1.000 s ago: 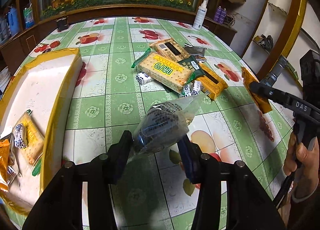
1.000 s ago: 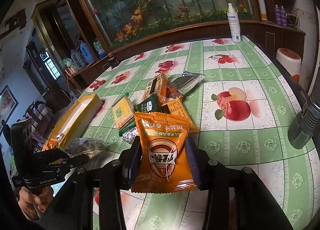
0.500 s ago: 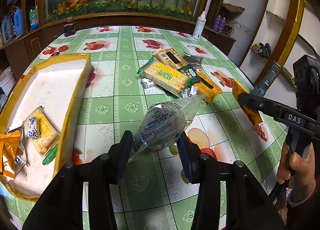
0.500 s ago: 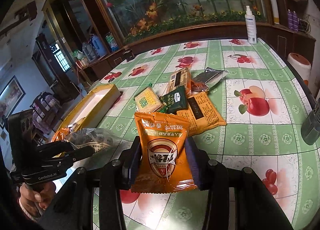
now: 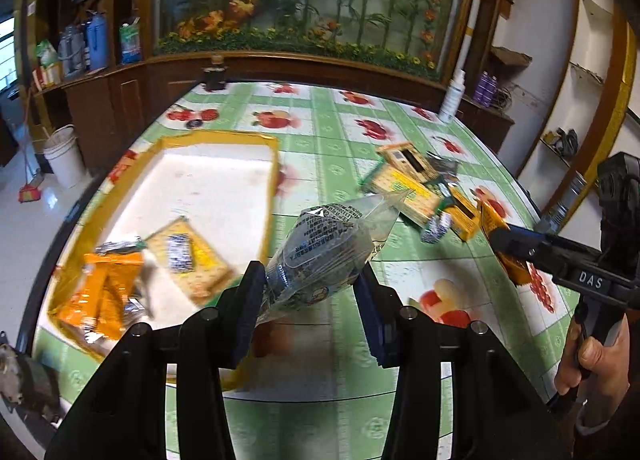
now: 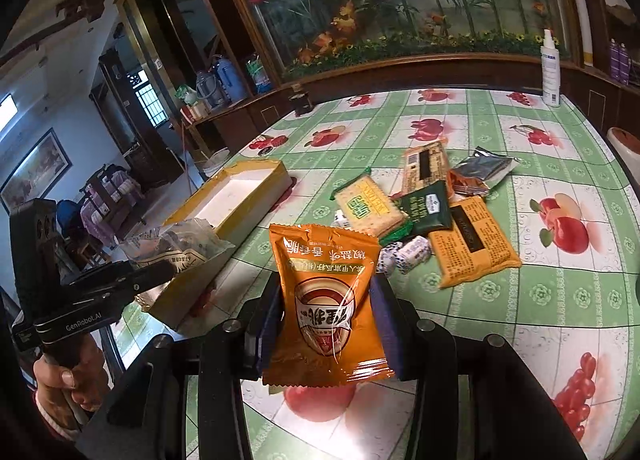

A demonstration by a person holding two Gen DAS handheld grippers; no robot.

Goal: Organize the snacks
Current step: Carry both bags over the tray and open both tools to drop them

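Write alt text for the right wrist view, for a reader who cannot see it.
The right gripper clamps an orange snack packet upright above a green fruit-print tablecloth. Loose snack packets lie heaped on the table beyond. At left, the left gripper holds a clear packet beside a yellow-rimmed box.

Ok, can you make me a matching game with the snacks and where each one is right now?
Things:
1. clear snack bag
2. orange snack packet
3. dark green packet
4. white spray bottle

Places:
A. standing at the far edge of the table
B. held in the right gripper
C. lying in the pile on the tablecloth
D. held in the left gripper

Pairs: 1-D, 2-B, 3-C, 4-A
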